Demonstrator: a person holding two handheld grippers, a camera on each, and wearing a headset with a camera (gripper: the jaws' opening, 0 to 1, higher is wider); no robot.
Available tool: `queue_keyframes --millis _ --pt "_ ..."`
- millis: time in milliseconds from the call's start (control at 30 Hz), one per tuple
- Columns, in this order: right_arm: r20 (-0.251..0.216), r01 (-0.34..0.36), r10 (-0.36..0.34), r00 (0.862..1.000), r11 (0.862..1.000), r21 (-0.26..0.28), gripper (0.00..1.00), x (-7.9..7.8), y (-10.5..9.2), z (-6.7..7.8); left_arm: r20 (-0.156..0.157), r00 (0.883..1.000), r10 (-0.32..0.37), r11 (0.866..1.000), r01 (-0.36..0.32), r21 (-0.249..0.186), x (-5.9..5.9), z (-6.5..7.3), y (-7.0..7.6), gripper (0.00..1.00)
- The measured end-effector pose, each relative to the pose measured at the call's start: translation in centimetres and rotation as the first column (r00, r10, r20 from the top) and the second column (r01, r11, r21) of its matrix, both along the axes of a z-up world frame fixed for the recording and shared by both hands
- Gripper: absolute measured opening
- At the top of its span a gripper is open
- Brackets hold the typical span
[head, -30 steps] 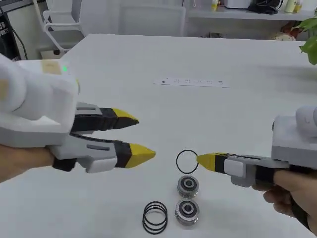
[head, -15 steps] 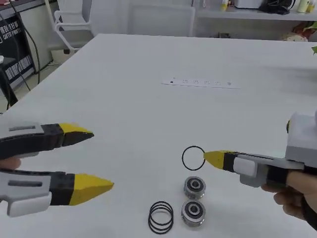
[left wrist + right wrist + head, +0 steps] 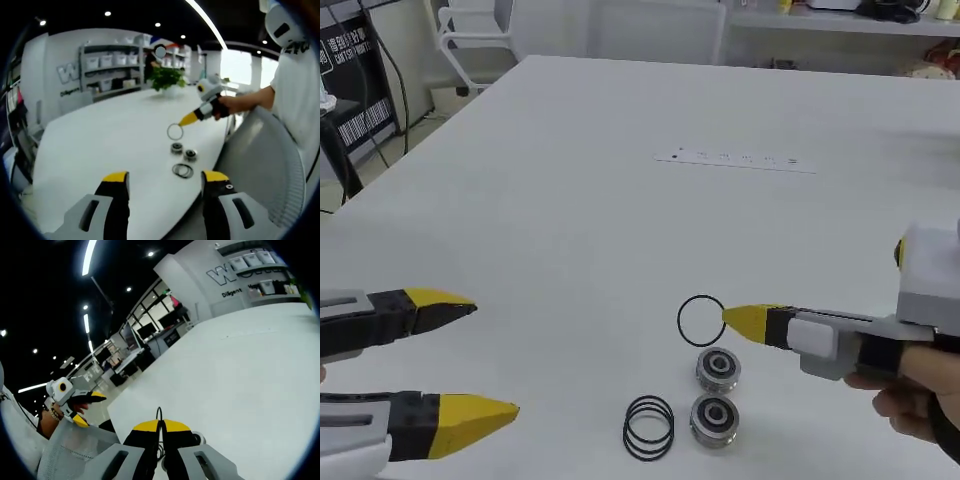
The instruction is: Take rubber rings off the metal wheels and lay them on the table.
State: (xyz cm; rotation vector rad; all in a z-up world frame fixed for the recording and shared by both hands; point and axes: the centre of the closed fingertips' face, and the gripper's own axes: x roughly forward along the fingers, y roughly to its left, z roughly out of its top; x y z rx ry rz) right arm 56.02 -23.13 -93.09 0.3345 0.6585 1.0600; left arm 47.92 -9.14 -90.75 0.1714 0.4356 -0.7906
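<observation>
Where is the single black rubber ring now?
Lower centre-right of the head view, the black rubber ring is pinched by the right gripper, just beyond the two metal wheels.

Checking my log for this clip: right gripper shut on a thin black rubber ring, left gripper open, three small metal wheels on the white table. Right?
Not quite. The head view shows two small metal wheels on the white table, not three. The rest holds: the right gripper has its jaws shut on the thin black rubber ring, and the left gripper is open.

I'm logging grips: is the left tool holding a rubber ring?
No, the left tool stands open with nothing between its jaws, apart from the stacked rings on the table.
</observation>
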Motion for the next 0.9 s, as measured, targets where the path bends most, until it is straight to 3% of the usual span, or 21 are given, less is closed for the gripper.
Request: queue_keyframes --millis 233,467,733,900 --pt "-0.008 -0.067 0.067 0.998 0.997 -0.034 0.0 -1.4 1.1 -0.7 -0.014 1.0 0.011 1.0 -0.011 -0.02 -0.1 -0.7 -0.6 0.58" --pt "-0.037 -0.15 0.148 0.988 0.987 -0.064 0.0 -3.1 2.2 -1.9 -0.03 1.0 0.008 1.0 -0.008 -0.003 -0.2 -1.3 -0.7 0.58" --pt "-0.049 -0.248 0.244 0.969 0.96 -0.133 0.0 -4.8 2.9 -3.6 -0.057 0.998 0.021 1.0 -0.022 -0.014 -0.1 -1.9 -0.5 0.61" --pt "-0.072 -0.316 0.308 0.949 0.931 -0.181 0.0 -6.2 3.4 -5.2 -0.079 0.997 0.026 1.0 -0.025 0.012 -0.3 -2.6 -0.3 0.63"
